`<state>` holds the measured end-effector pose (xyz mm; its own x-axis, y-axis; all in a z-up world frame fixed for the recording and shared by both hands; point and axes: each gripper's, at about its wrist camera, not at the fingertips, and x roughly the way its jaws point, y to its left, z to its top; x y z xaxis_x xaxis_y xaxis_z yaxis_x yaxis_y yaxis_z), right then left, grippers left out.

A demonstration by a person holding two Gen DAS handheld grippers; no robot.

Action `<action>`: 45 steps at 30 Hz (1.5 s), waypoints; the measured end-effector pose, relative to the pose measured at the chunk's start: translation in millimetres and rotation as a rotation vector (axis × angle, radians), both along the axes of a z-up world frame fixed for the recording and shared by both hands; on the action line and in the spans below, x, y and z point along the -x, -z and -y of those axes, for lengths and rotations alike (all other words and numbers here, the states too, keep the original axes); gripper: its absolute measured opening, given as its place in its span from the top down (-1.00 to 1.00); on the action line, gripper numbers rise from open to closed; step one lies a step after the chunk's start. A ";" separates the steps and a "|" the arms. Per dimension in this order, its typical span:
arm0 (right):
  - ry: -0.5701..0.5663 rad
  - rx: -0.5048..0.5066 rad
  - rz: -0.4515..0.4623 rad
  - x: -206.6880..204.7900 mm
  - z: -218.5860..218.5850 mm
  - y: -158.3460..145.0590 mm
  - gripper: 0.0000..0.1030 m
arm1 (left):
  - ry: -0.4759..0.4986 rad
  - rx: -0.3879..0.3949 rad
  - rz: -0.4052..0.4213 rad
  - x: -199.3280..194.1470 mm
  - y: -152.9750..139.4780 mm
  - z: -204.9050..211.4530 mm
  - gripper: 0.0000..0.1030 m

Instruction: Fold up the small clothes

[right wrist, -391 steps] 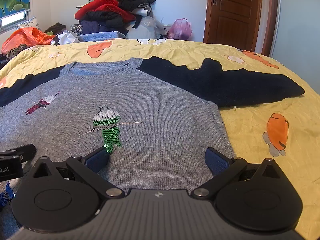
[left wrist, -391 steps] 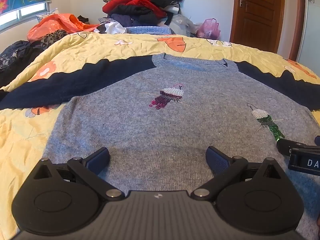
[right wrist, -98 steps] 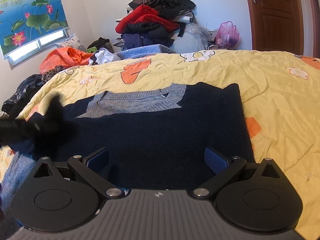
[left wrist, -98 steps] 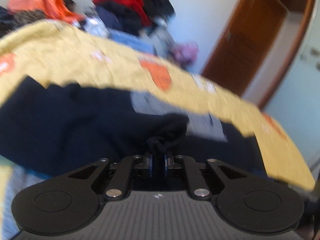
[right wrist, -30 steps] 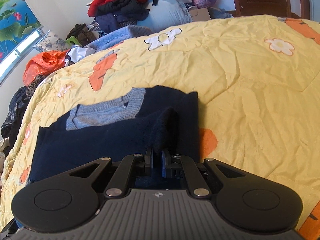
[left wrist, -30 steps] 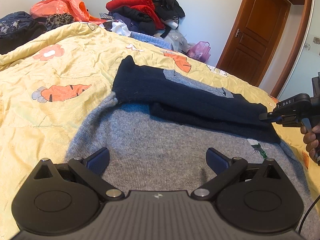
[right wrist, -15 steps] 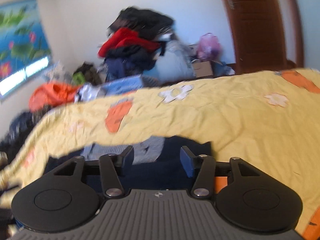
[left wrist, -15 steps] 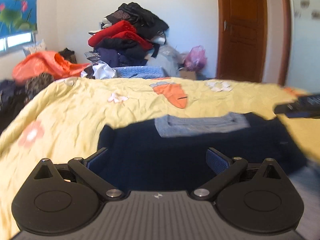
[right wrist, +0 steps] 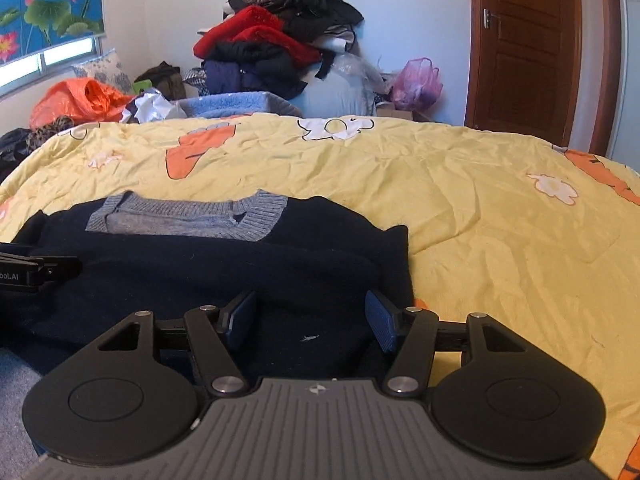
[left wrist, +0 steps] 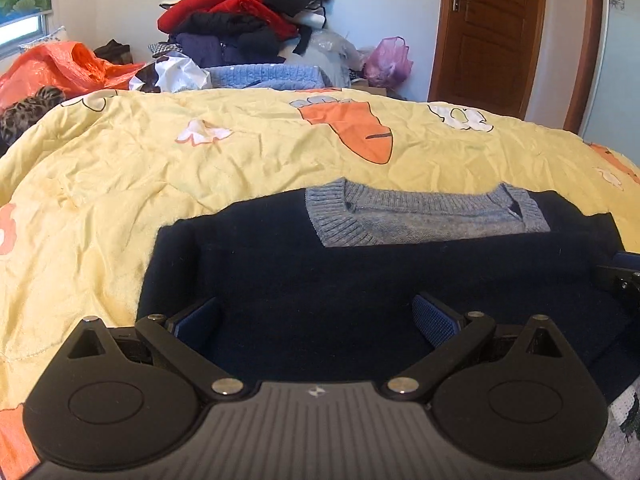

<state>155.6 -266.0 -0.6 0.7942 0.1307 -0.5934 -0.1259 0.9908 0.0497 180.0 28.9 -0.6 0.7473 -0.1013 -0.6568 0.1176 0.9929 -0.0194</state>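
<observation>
A grey sweater with navy sleeves (left wrist: 360, 280) lies on the yellow bedspread (left wrist: 120, 168). Both navy sleeves are folded across its chest, below the grey collar (left wrist: 424, 216). My left gripper (left wrist: 316, 320) is open and empty just above the folded sleeves at the sweater's left side. My right gripper (right wrist: 312, 320) is open and empty above the sleeves near the sweater's right edge (right wrist: 396, 256). The collar also shows in the right wrist view (right wrist: 188, 216). Each gripper's tip shows at the edge of the other's view.
A heap of red, black and blue clothes (right wrist: 276, 44) stands behind the bed. An orange bag (left wrist: 68, 64) lies at the back left, a pink bag (right wrist: 416, 80) by the wooden door (right wrist: 524, 48). Bare bedspread stretches to the right (right wrist: 500, 240).
The right gripper let go of the navy sleeve and opened. Both grippers swung to face the folded sleeves from the sweater's lower part, and both are steadier and lower than half a second ago.
</observation>
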 end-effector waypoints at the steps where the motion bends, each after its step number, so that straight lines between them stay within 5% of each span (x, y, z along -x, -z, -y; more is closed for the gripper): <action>1: 0.003 0.004 -0.010 -1.3 -1.3 -2.1 -0.19 | -0.002 0.000 0.001 0.4 0.0 0.3 -1.00; 7: 0.051 -0.077 0.062 21.8 -8.9 -27.6 -0.14 | -0.009 -0.004 0.004 1.5 -1.3 1.2 -1.00; 13: -0.004 -0.030 -0.042 7.0 -24.2 -9.4 -0.14 | -0.010 -0.006 0.005 1.6 -1.0 0.7 -1.00; 17: -0.039 0.089 0.006 13.8 -26.7 0.4 -0.20 | -0.010 -0.005 0.006 0.7 -0.8 0.8 -1.00; 20: -0.025 0.052 -0.012 11.4 -20.9 -2.1 -0.21 | -0.018 -0.043 0.017 3.3 -3.4 5.8 -1.00; 23: 0.021 0.039 -0.025 21.7 -20.0 -14.5 -0.11 | -0.061 -0.133 0.052 25.4 -18.6 18.0 -1.00; 26: 0.029 -0.038 -0.001 48.1 -14.0 -23.1 -0.14 | 0.010 -0.085 0.090 65.4 -31.6 26.0 -1.00; 29: 0.024 -0.004 -0.043 65.3 -21.3 -10.9 -0.17 | 0.066 -0.121 0.053 87.7 -21.9 38.1 -1.00; 33: 0.026 0.053 -0.018 86.8 -29.1 -3.3 -0.37 | 0.044 -0.128 0.028 100.8 -4.8 31.6 -1.00; 35: 0.020 0.051 -0.036 94.7 -31.6 -4.2 -0.78 | 0.034 -0.089 -0.003 100.4 -3.7 22.7 -1.00; 37: 0.016 0.054 -0.067 104.5 -32.6 0.7 -0.95 | 0.016 -0.055 -0.021 101.8 -3.2 15.1 -1.00; 45: 0.012 0.072 -0.066 146.5 -32.7 1.6 -0.97 | -0.041 -0.061 -0.034 140.9 -4.6 10.3 -1.00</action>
